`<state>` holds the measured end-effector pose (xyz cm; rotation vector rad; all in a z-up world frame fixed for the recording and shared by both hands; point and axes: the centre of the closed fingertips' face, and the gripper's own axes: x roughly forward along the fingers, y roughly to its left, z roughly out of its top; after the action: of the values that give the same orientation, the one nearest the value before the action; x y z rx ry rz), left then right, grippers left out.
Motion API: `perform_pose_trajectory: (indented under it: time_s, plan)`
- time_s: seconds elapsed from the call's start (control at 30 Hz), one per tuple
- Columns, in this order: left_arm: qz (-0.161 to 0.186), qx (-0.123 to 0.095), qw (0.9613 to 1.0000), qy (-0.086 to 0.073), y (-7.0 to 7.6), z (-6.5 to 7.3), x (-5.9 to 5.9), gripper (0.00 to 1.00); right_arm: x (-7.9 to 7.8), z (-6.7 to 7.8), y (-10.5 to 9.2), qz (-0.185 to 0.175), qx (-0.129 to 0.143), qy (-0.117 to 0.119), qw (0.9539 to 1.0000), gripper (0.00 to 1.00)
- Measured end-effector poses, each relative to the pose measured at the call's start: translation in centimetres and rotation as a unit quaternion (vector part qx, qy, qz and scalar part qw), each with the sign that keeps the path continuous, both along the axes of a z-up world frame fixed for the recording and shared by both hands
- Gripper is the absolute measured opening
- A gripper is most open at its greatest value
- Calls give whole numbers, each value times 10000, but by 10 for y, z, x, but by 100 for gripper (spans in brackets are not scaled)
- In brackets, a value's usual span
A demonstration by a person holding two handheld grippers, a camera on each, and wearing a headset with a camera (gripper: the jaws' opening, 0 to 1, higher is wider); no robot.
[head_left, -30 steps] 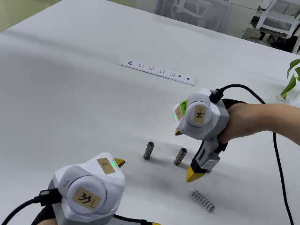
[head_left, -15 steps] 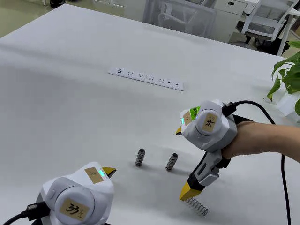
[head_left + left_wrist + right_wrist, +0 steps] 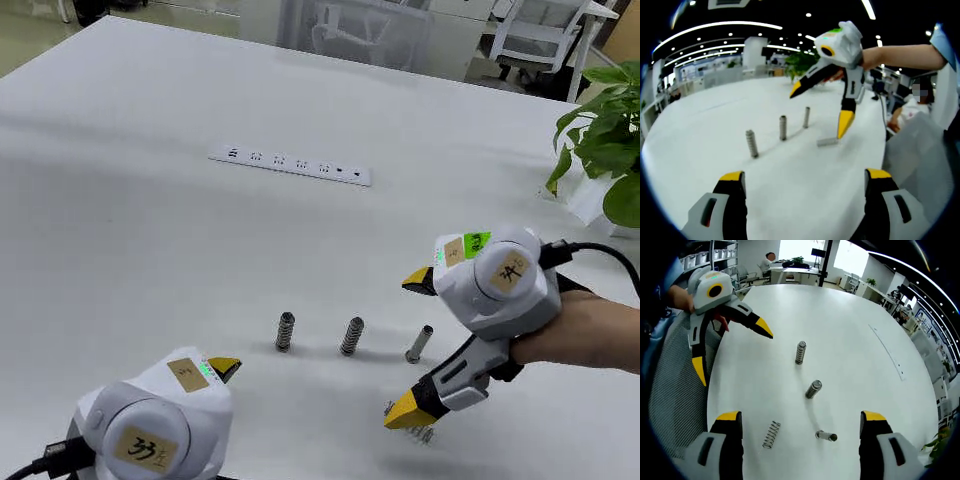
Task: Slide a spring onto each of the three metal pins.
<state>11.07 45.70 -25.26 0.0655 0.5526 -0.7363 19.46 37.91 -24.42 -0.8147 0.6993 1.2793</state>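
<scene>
- Table: carries three pins in a row.
- Right hand-held gripper and left hand-held gripper: both spread wide, empty.
- End pin and middle pin wear springs; bare pin lacks one.
- Loose spring lies flat near the bare pin.

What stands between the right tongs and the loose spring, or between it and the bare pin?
Nothing visible does. The loose spring lies on bare table just ahead of the open right tongs, with only tabletop between it and the bare pin. The two sprung pins stand beyond, off that path.
</scene>
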Motion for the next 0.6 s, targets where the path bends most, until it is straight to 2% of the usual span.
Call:
perform_pose_trajectory:
  time_s: [0.17,0.23,0.6]
  plan:
    - [-101,77,9999,1,-3,-2,-3,99,-4,10,-17,-394,301,-139,9987,99]
    - [-151,106,9998,24,-5,-3,-6,99,-8,11,-25,-582,379,-128,9975,99]
    - [-129,132,9998,46,-2,-5,-6,99,-33,5,-63,-1179,598,-42,9912,99]
